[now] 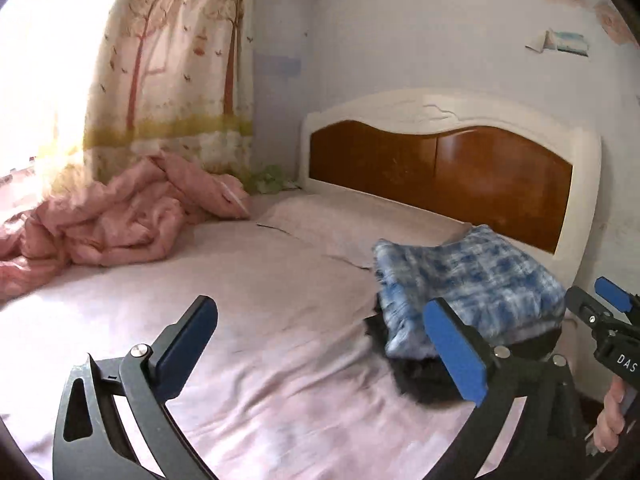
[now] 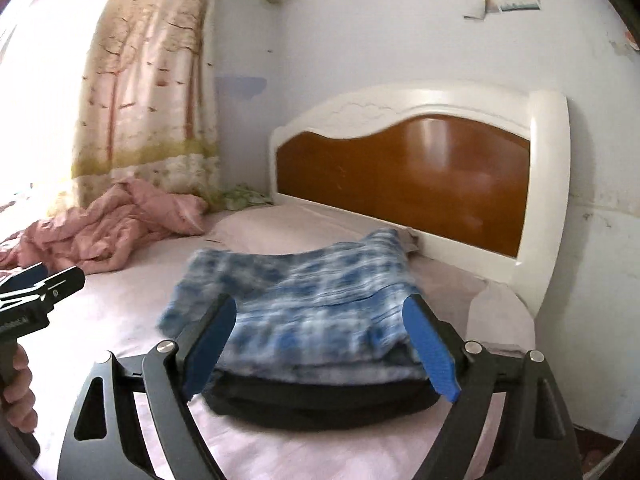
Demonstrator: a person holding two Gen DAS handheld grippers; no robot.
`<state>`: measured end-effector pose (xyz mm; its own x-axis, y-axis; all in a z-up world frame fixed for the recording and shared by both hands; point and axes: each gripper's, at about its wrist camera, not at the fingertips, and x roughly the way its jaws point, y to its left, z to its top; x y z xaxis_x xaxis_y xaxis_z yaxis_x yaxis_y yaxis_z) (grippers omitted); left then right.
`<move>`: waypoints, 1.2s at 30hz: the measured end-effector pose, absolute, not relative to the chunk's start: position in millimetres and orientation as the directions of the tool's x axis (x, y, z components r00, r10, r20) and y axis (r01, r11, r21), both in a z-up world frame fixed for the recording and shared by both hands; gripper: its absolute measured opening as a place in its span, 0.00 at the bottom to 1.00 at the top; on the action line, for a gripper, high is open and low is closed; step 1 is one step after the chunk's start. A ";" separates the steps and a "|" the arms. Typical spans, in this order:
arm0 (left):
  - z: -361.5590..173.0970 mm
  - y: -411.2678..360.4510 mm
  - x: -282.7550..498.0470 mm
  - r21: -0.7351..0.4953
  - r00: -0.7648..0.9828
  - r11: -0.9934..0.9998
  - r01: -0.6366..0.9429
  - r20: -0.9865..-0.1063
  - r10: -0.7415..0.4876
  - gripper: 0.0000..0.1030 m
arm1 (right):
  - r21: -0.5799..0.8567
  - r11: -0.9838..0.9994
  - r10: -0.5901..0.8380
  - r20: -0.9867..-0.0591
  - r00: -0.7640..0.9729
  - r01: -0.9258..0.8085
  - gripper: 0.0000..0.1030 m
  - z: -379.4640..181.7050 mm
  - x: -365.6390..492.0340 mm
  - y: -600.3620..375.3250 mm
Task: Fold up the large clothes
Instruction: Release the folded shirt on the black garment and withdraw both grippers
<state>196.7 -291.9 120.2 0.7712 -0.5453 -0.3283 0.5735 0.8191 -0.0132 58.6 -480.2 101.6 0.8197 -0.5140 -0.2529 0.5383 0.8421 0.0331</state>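
Both the left gripper (image 1: 320,344) and right gripper (image 2: 320,344) are hanging wide apart, gripping nothing; the folded blue garment (image 2: 304,300) is resting on a dark one (image 2: 320,404) near the headboard (image 2: 400,184), so retreat level without brushing it.

Sunlit curtain (image 1: 168,60) (tree print) beside white-framed headboard (image 1: 440,168).

You're looking at a blue-and-white tie-dye garment (image 2: 304,304) sitting on a black one (image 2: 320,400), lower centre. Pale pink sheet (image 1: 240,320), salmon-pink quilt (image 1: 100,220) at left, a cream curtain (image 1: 168,60) showing pink trees, and blue pads (image 2: 430,352).
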 end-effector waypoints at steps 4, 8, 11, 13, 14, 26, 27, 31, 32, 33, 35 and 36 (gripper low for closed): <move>109.5 -265.0 182.4 -0.020 0.776 0.822 0.568 -0.320 -0.544 0.99 | 0.033 0.866 -0.472 -0.278 0.837 0.499 0.84 87.5 52.3 -455.4; 76.1 -251.0 178.9 -0.008 0.776 0.831 0.557 -0.353 -0.523 0.99 | -0.005 0.882 -0.450 -0.310 0.838 0.472 0.84 63.0 53.0 -433.5; 51.0 -250.6 186.2 -0.005 0.774 0.841 0.541 -0.389 -0.500 0.99 | -0.037 0.883 -0.455 -0.318 0.832 0.469 0.84 45.7 53.6 -424.2; 40.3 -246.8 190.0 -0.040 0.765 0.839 0.543 -0.388 -0.514 0.99 | -0.047 0.881 -0.458 -0.330 0.826 0.470 0.84 39.1 55.3 -421.6; 36.6 -245.9 191.0 -0.051 0.766 0.839 0.542 -0.380 -0.519 0.99 | -0.047 0.879 -0.461 -0.339 0.820 0.474 0.84 34.5 56.9 -421.7; 5.8 -250.9 187.9 0.006 0.791 0.842 0.540 -0.345 -0.505 0.99 | -0.061 0.863 -0.482 -0.397 0.781 0.502 0.84 13.8 71.6 -425.8; 6.5 -248.9 184.2 0.009 0.798 0.843 0.539 -0.326 -0.507 1.00 | -0.064 0.862 -0.484 -0.398 0.779 0.503 0.84 13.3 72.0 -425.7; 6.3 -251.5 174.0 0.051 0.815 0.844 0.534 -0.294 -0.499 1.00 | -0.065 0.856 -0.494 -0.398 0.773 0.513 0.85 12.2 73.2 -425.1; 6.2 -251.8 171.9 0.060 0.820 0.845 0.532 -0.286 -0.496 1.00 | -0.066 0.855 -0.496 -0.398 0.772 0.515 0.85 11.6 73.6 -424.6; 6.5 -251.8 171.2 0.062 0.821 0.844 0.532 -0.282 -0.497 1.00 | -0.065 0.857 -0.493 -0.398 0.774 0.512 0.85 10.9 74.0 -423.9; 6.4 -250.8 172.1 0.058 0.822 0.847 0.528 -0.282 -0.494 1.00 | -0.072 0.856 -0.495 -0.399 0.772 0.512 0.85 9.6 75.2 -422.7; 6.3 -250.2 173.0 0.053 0.822 0.848 0.527 -0.284 -0.493 1.00 | -0.073 0.856 -0.496 -0.399 0.771 0.512 0.85 9.5 75.4 -422.5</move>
<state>173.0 -250.2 6.3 0.8223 -0.4932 -0.2837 0.5270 0.8482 0.0532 75.4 -422.5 9.5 0.7714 -0.4957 -0.3991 0.5121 0.8558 -0.0732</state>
